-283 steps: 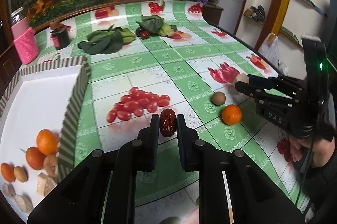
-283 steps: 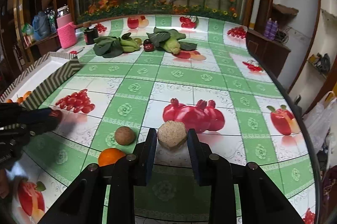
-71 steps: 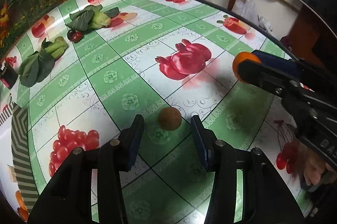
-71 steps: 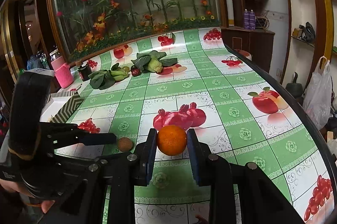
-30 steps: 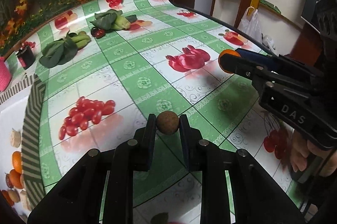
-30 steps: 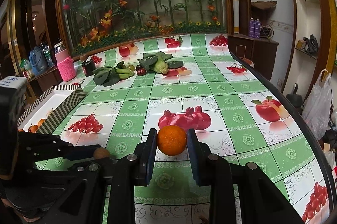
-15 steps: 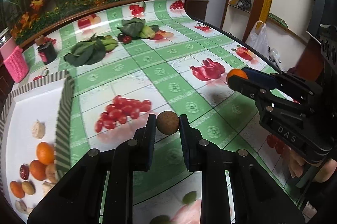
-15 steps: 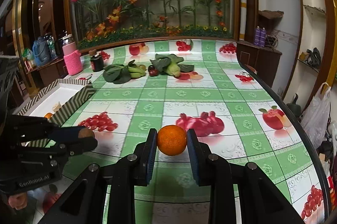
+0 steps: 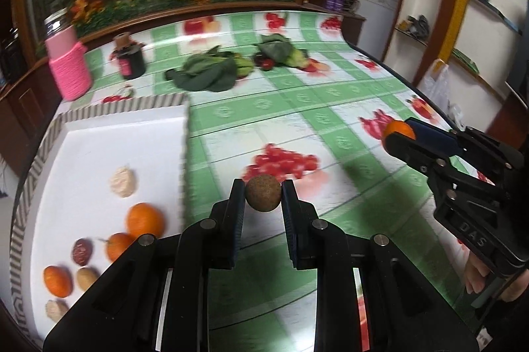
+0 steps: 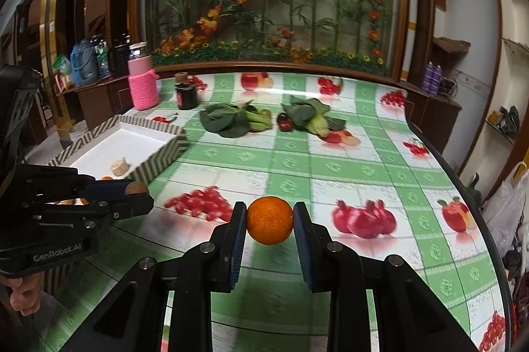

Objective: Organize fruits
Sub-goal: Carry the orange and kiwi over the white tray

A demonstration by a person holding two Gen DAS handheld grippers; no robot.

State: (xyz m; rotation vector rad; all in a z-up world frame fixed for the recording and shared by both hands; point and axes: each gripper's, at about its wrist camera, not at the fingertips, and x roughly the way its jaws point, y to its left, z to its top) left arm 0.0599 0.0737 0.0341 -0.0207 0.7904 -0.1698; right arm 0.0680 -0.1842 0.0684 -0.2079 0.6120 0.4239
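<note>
While I watch the left wrist view, my left gripper (image 9: 263,196) sits at lower centre, clamped on a small brown round fruit (image 9: 263,193) pinched between its two pads, held above the green checked tablecloth (image 9: 297,94). Left of it in the frame lies the white tray (image 9: 109,134) with the zigzag rim, holding oranges (image 9: 144,219), a dark red fruit (image 9: 81,250) and some pale pieces (image 9: 122,182). At the right edge of that frame I see my right gripper (image 9: 398,137) with an orange tip showing. In the right wrist view, my right gripper (image 10: 269,221) at lower centre is closed on an orange (image 10: 269,219), clear of the cloth. Leafy greens (image 10: 231,120) and a pink knitted cup (image 10: 142,87) sit in the upper middle, well apart from the tray (image 10: 158,150)
</note>
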